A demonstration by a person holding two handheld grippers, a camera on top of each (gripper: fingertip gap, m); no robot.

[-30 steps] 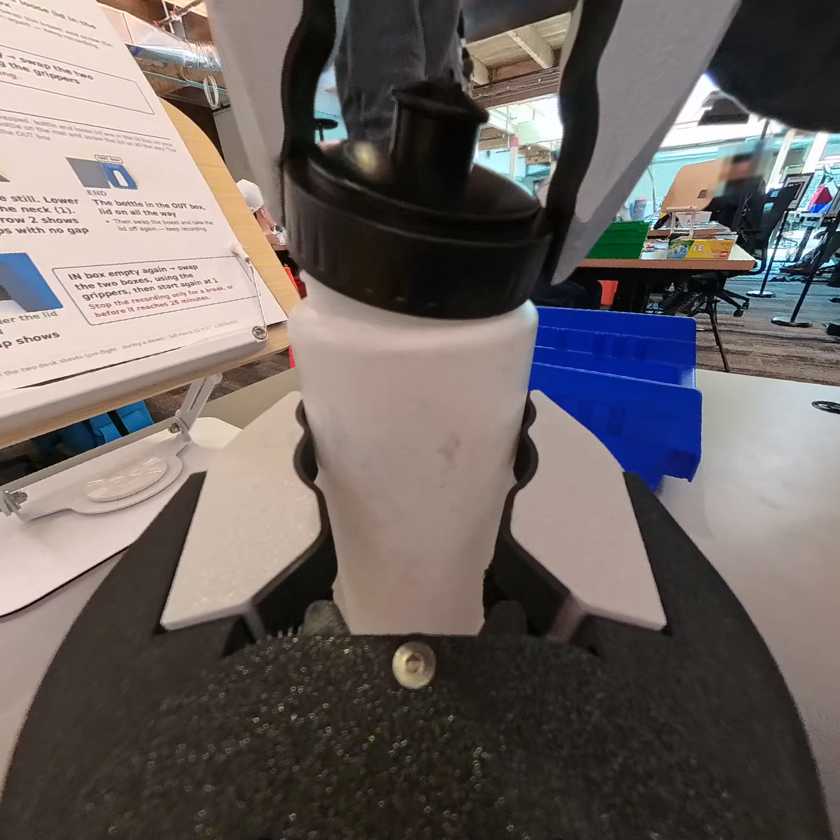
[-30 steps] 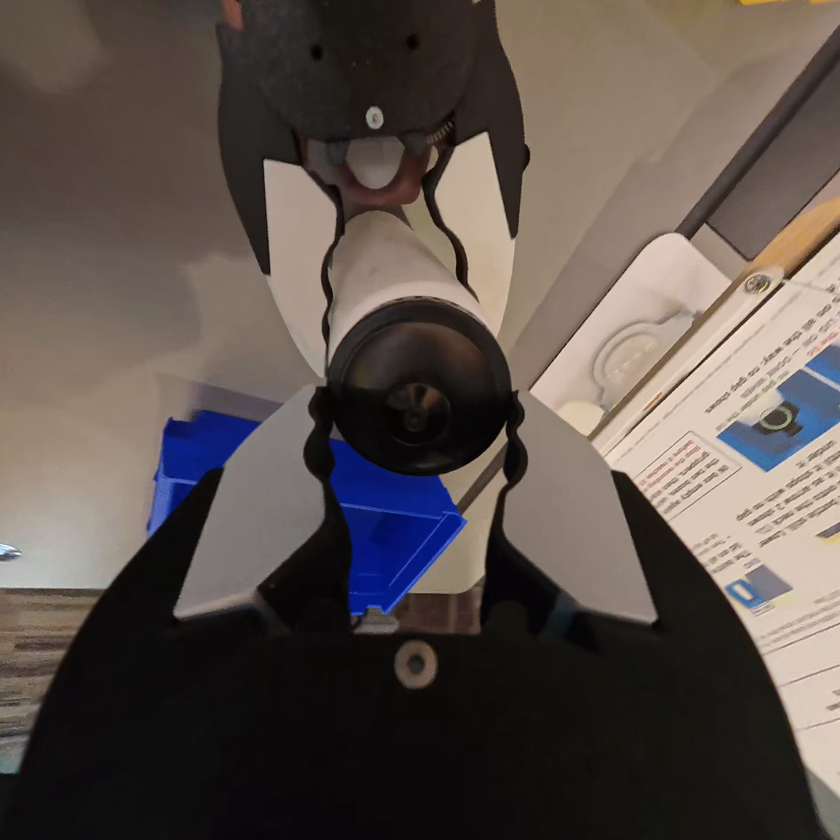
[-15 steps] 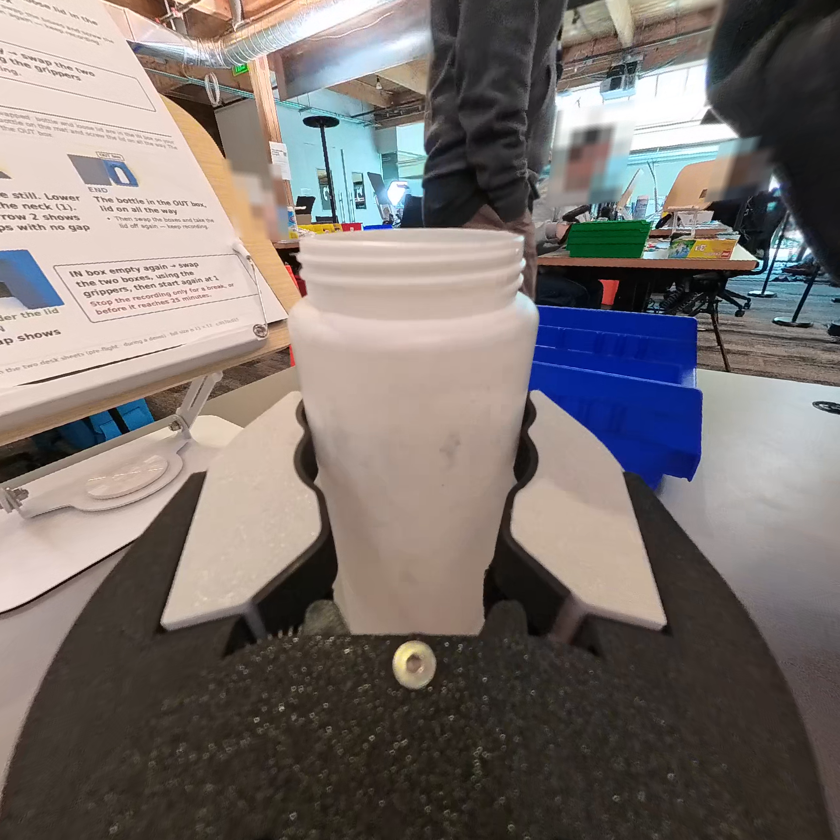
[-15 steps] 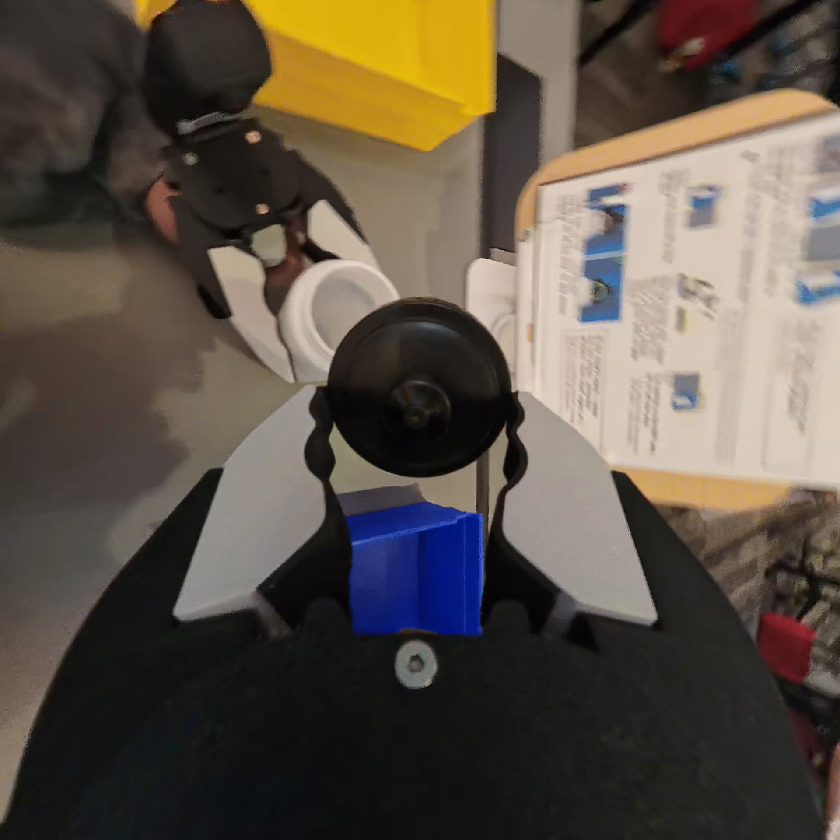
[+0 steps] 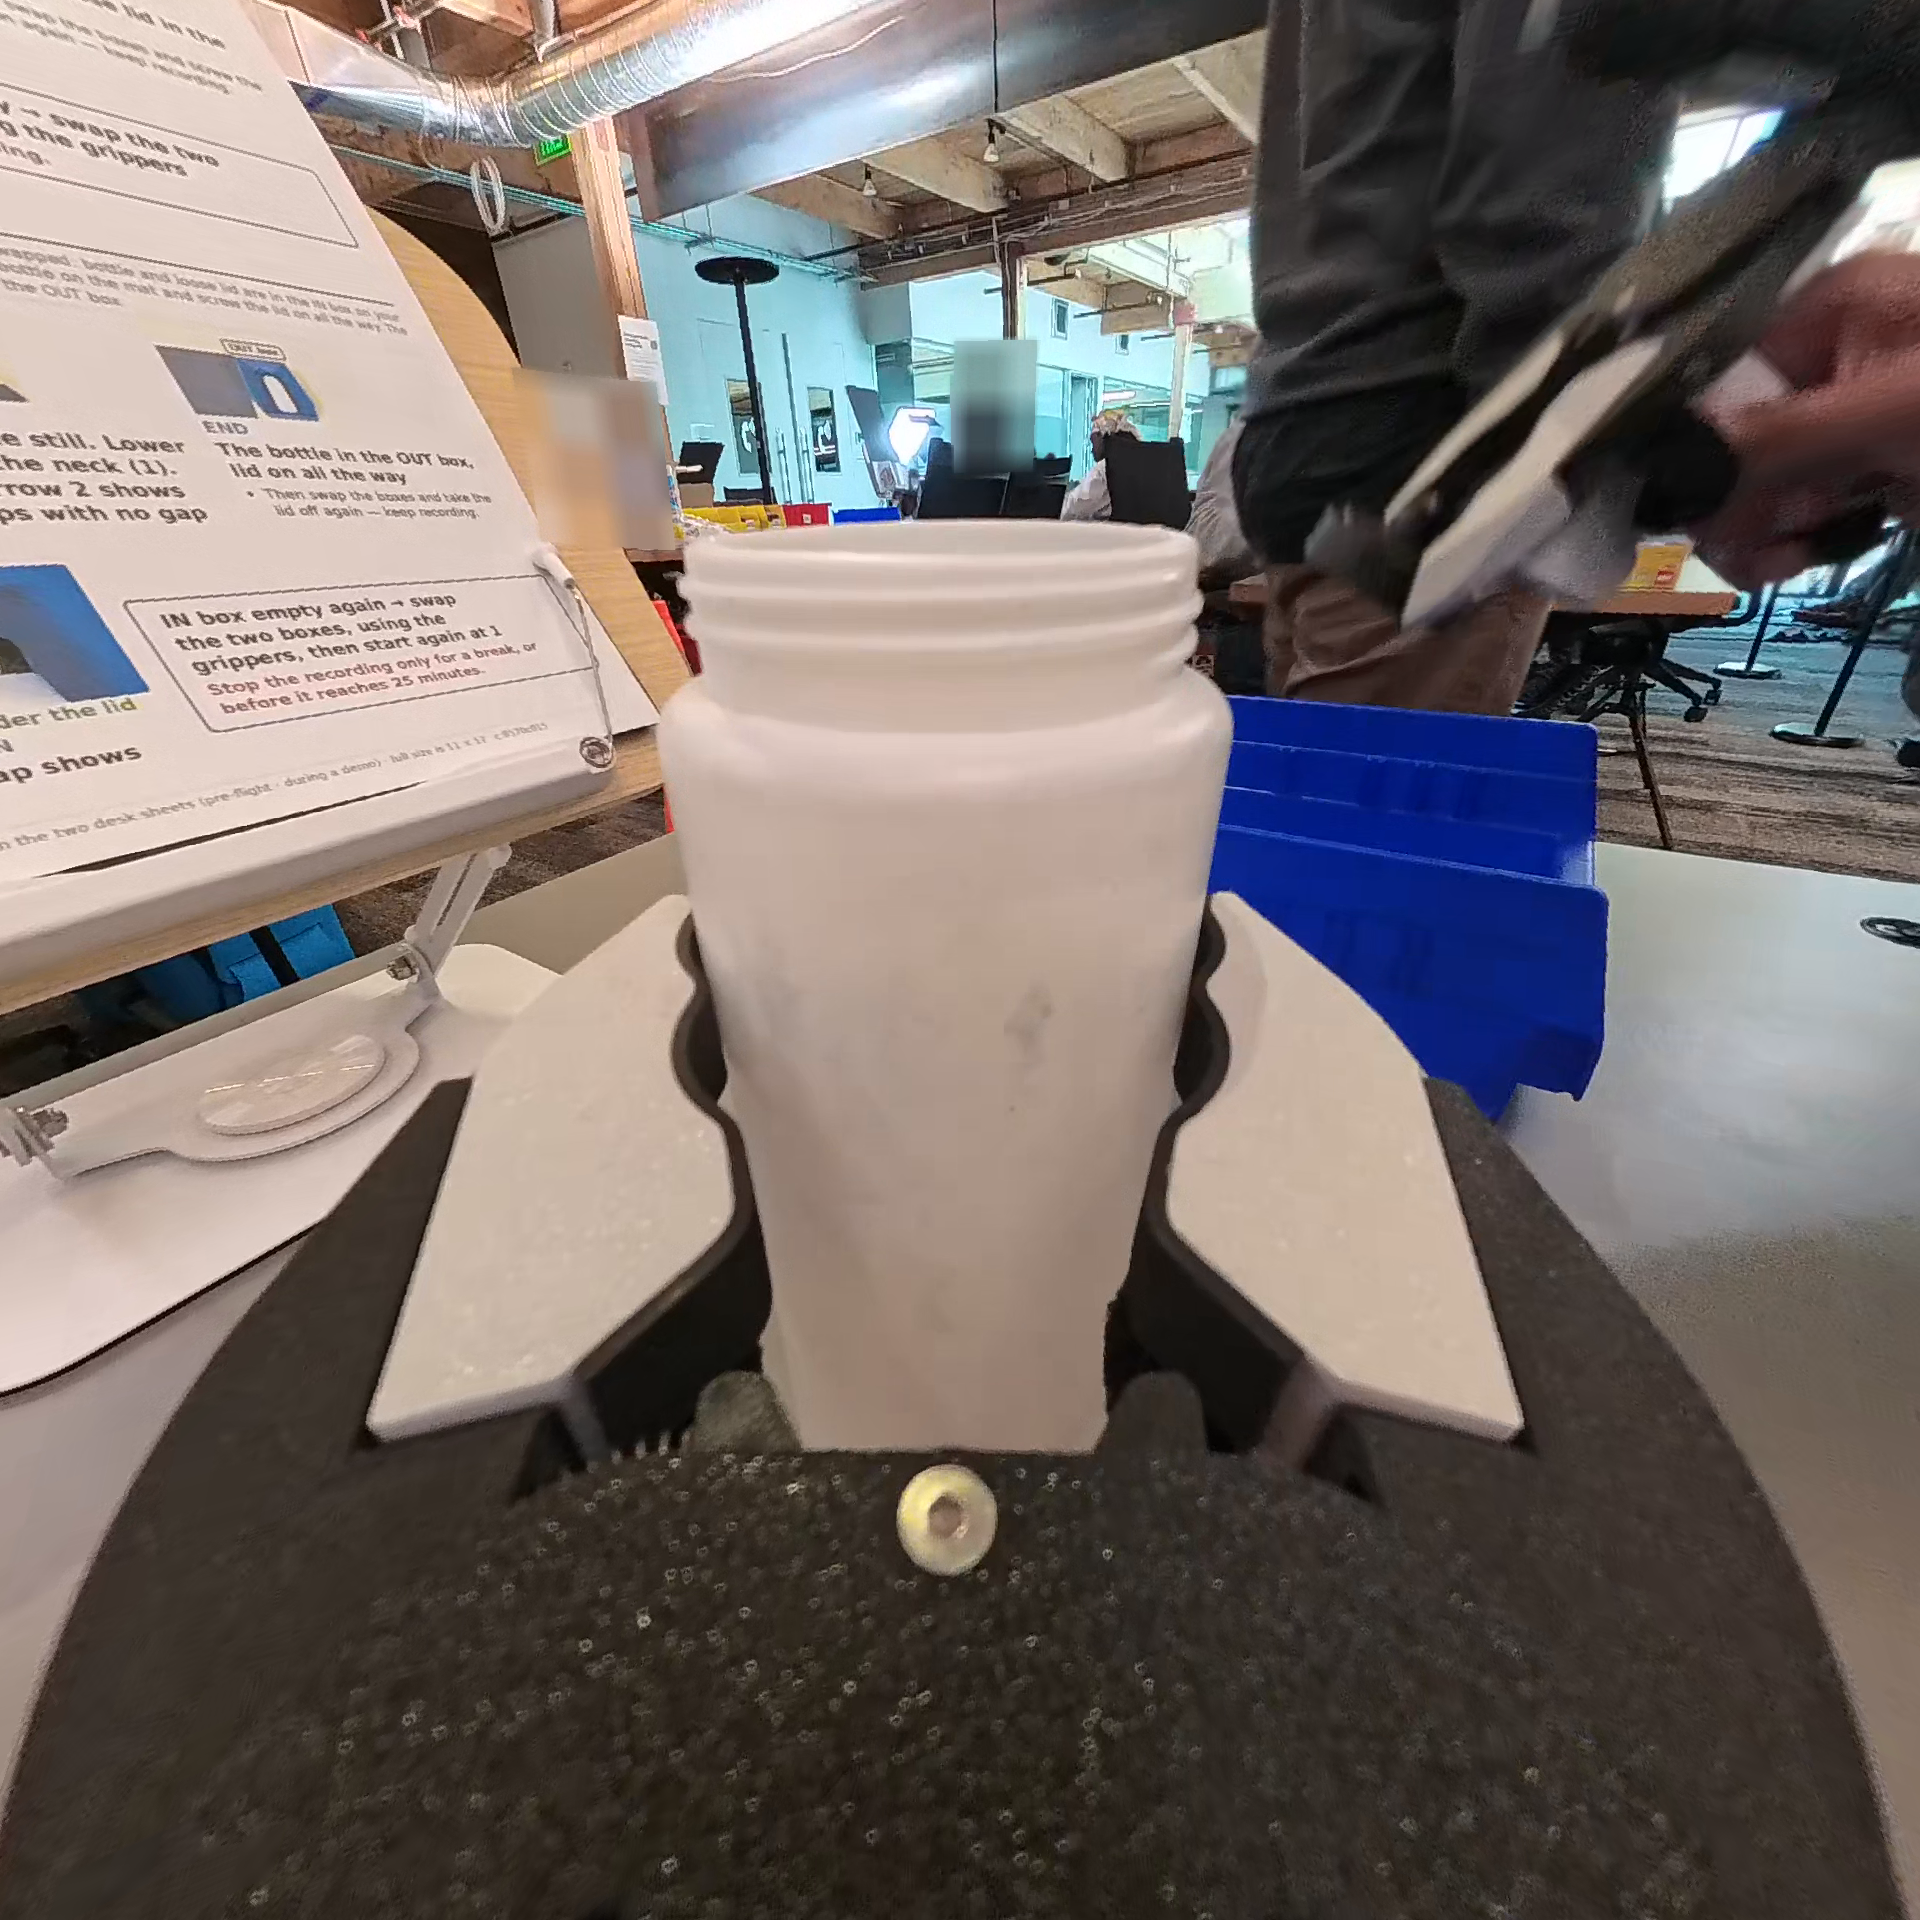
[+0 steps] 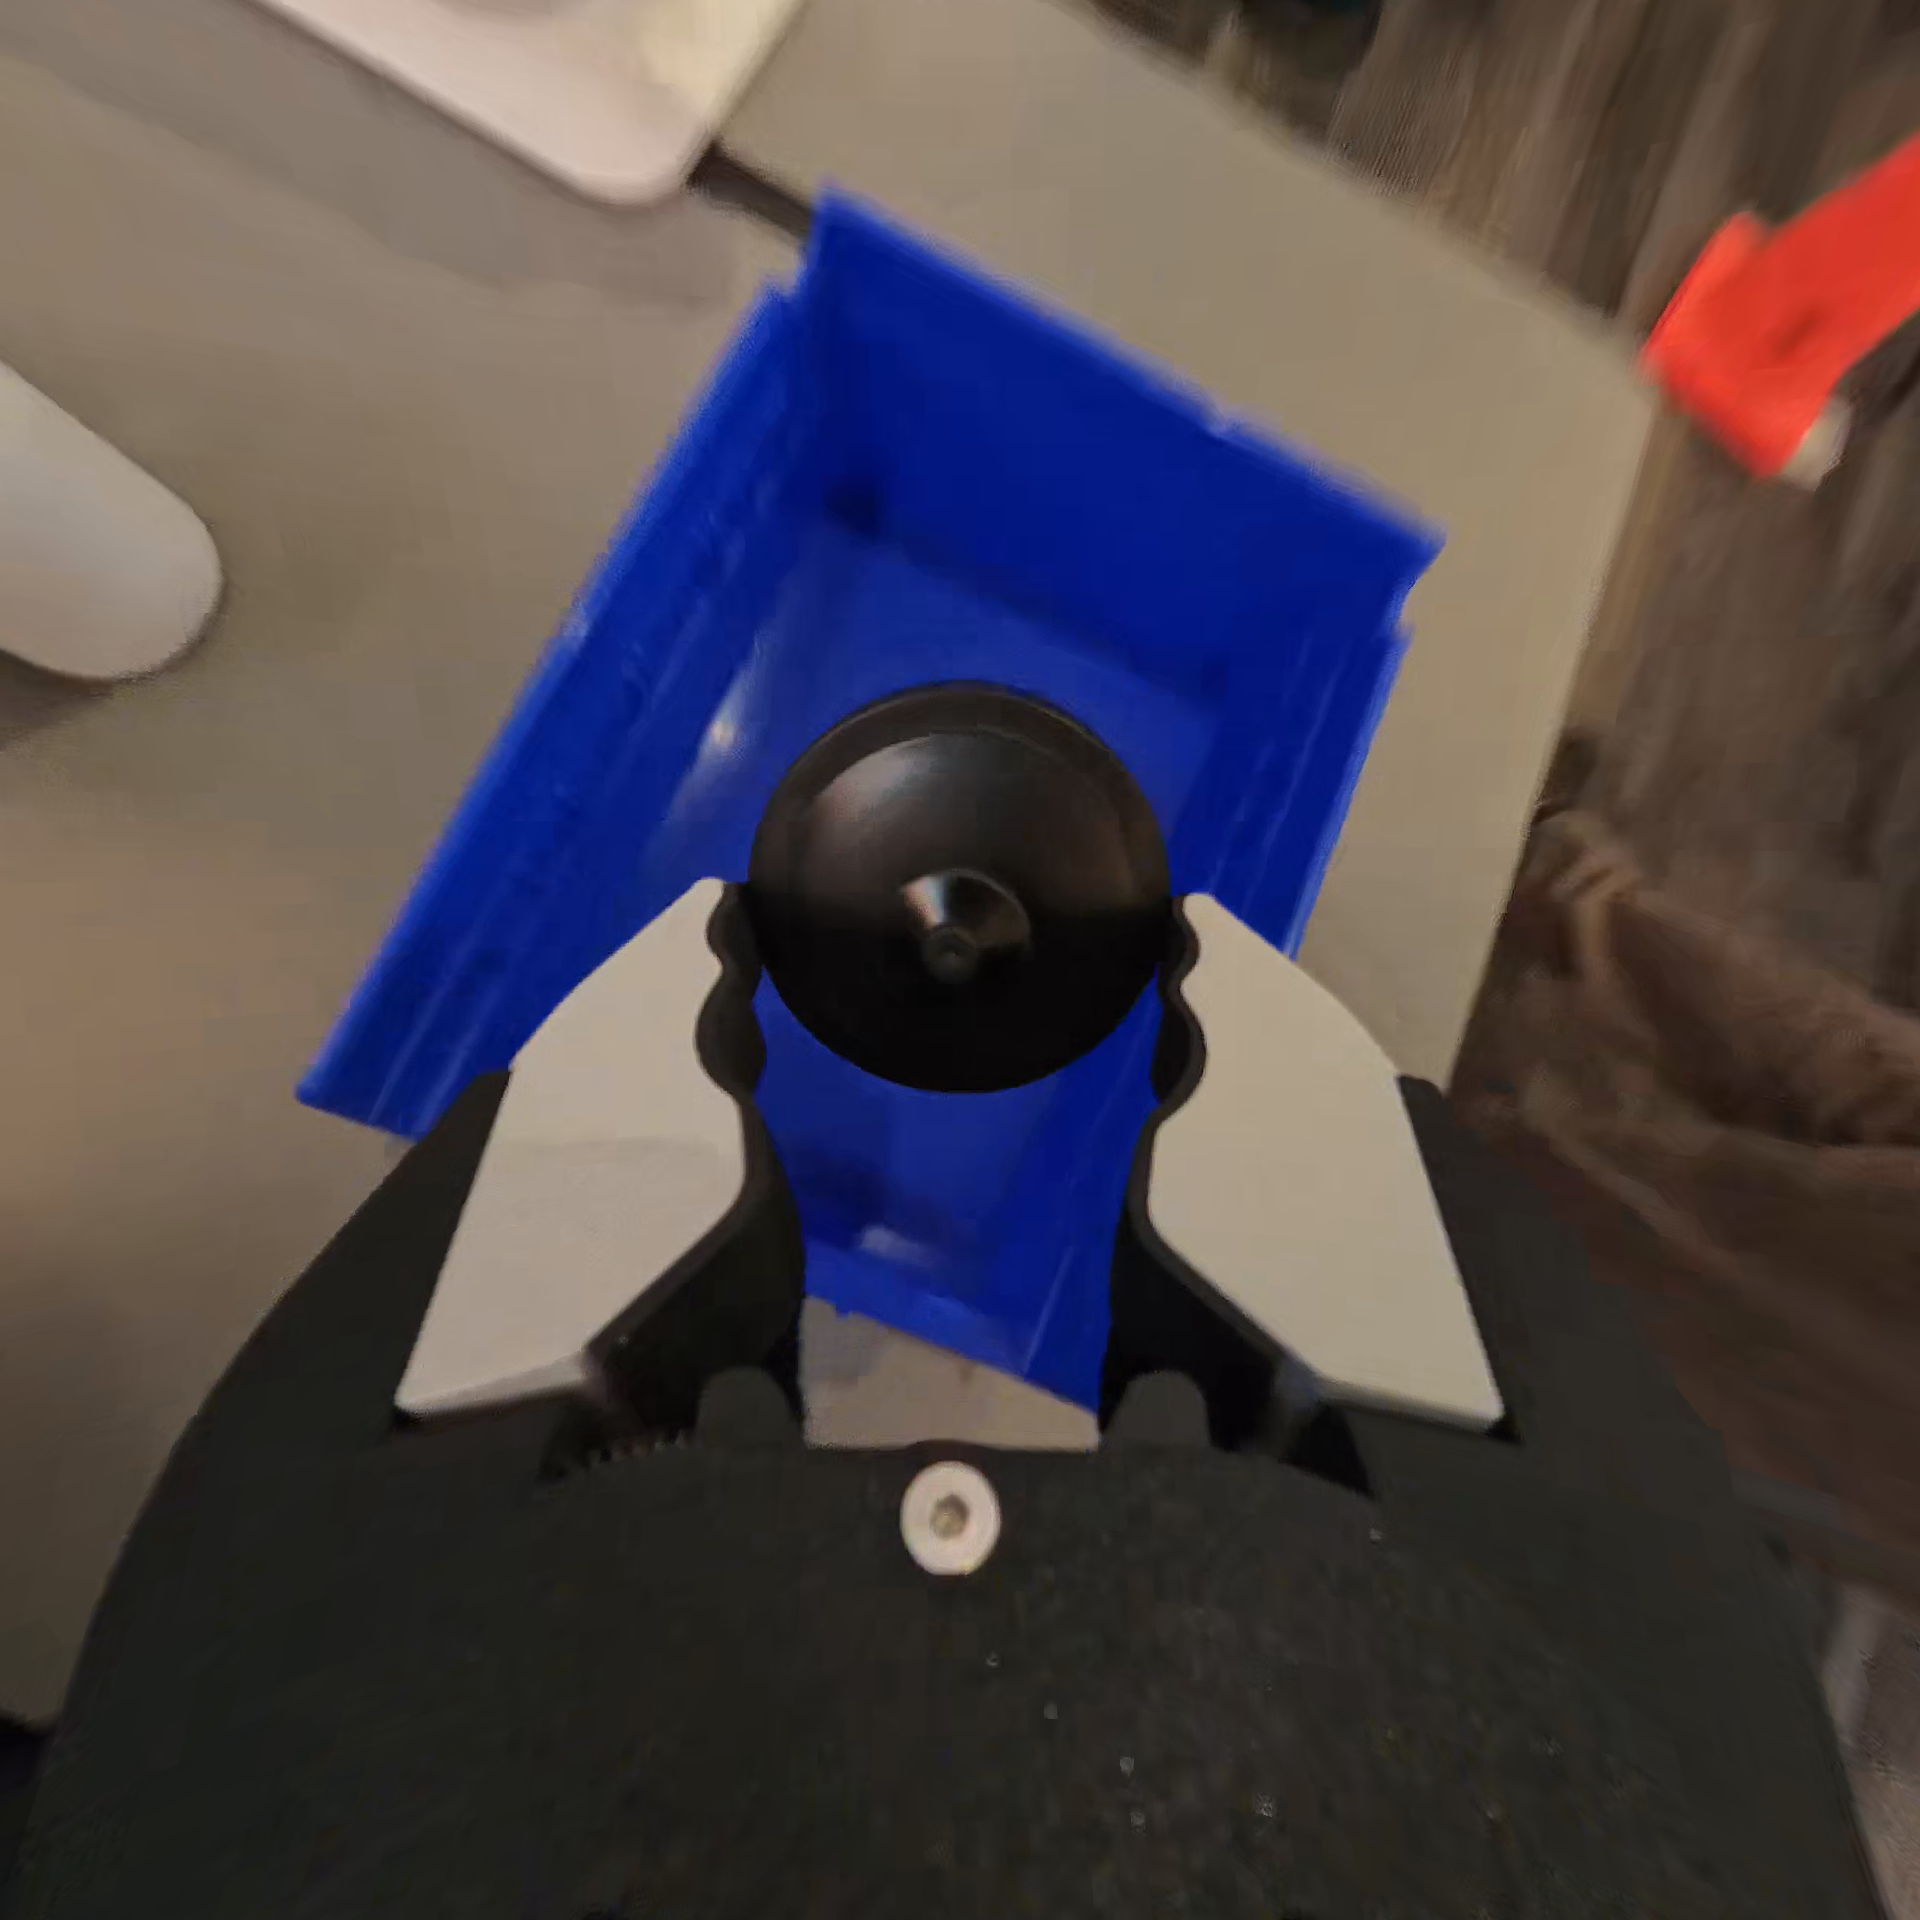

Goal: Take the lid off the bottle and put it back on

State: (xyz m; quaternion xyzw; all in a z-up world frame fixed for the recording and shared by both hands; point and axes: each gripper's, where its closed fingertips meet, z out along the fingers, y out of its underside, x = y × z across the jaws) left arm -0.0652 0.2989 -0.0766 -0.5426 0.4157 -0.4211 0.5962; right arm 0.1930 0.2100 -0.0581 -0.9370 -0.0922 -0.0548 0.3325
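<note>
My left gripper (image 5: 951, 1023) is shut on the white bottle (image 5: 940, 935) and holds it upright. The bottle's threaded neck (image 5: 940, 597) is bare and open. My right gripper (image 6: 954, 914) is shut on the black lid (image 6: 956, 894), both pads pressed on its rim, and holds it above the blue bin (image 6: 894, 582). The right gripper also shows blurred at the upper right of the left wrist view (image 5: 1538, 488), held by a hand; the lid does not show there. A white rounded shape, probably the bottle, shows at the left edge of the right wrist view (image 6: 94, 551).
The blue bin also stands behind and right of the bottle in the left wrist view (image 5: 1413, 894). An instruction sheet on a wooden stand (image 5: 239, 468) is at the left. A person (image 5: 1392, 343) stands behind the table. A red object (image 6: 1787, 332) lies beyond the table edge.
The lid came off the bottle in my right gripper. The right gripper then swung away to the right and now hangs over the blue bin. The left gripper and bottle stayed still.
</note>
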